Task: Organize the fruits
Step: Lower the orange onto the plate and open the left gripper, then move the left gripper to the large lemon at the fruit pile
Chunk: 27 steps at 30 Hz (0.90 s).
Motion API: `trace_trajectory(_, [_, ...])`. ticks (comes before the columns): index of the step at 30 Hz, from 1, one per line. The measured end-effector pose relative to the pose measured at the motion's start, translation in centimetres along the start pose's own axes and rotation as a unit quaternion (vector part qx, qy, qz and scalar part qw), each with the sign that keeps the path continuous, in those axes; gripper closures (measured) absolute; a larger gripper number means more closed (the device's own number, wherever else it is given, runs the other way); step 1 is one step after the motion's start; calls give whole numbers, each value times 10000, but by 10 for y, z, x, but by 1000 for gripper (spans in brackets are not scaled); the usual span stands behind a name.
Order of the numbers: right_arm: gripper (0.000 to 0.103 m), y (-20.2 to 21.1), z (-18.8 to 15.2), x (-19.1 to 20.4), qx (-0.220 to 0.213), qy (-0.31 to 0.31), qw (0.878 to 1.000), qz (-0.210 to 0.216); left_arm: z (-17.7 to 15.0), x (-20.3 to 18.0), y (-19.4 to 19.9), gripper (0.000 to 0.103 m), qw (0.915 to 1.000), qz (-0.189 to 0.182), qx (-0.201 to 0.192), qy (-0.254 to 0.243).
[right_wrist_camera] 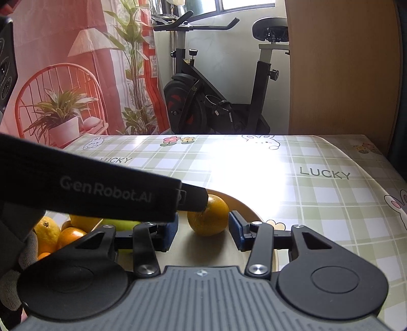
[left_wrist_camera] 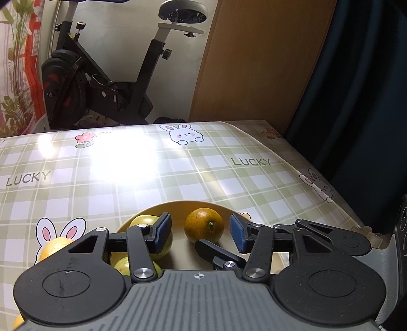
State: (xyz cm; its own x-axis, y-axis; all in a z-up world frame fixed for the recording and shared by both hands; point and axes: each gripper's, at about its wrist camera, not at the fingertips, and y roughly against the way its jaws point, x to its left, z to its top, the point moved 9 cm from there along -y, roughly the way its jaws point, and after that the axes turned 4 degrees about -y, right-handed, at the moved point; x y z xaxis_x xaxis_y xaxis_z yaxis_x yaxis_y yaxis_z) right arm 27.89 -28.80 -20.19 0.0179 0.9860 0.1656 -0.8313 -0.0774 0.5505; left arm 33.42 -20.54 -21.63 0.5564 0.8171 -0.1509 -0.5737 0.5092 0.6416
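Right wrist view: both tools gape open, the orange (right_wrist_camera: 208, 216) between the right tool (right_wrist_camera: 203, 233) pads.

A table (right_wrist_camera: 318, 163) has a shiny green and white check cloth with bunnies, flowers and the word LUCKY on it. Bright light makes a big white spot on the cloth. Behind the table stands a black exercise bike (right_wrist_camera: 218, 101) by a white wall. A tall brown wood board (right_wrist_camera: 340, 68) is on the right. On the left hangs a pink curtain (right_wrist_camera: 84, 63) with a lamp, a chair and plants printed on it. A window (right_wrist_camera: 246, 5) is up top.
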Motion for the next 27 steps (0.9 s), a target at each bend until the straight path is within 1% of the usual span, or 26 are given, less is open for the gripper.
trace_trajectory(3, [56, 13, 2, 7, -85, -85, 9999, 71, 5, 4, 25, 50, 9997, -63, -255, -4])
trace_trajectory(8, [56, 35, 7, 33, -288, -93, 9992, 277, 2, 20, 72, 50, 9985, 66, -546, -38])
trace_trajectory(11, [56, 46, 2, 51, -374, -78, 9984, 416, -8, 33, 98, 50, 9963, 430, -724, -165])
trace_trajectory(15, [56, 51, -11, 74, -314, -60, 9978, 589, -26, 54, 121, 50, 9952, 611, -742, 167])
trace_trajectory(18, [56, 52, -22, 93, -220, 103, 9972, 713, -38, 63, 132, 50, 9944, 696, -718, 329])
trace_trajectory(23, [56, 55, -40, 113, -108, 363, 9958, 828, -61, 75, 143, 50, 9947, 745, -579, 402])
trace_trajectory(27, [56, 52, -53, 122, 27, 580, 9950, 813, -79, 80, 150, 50, 9947, 764, -512, 470])
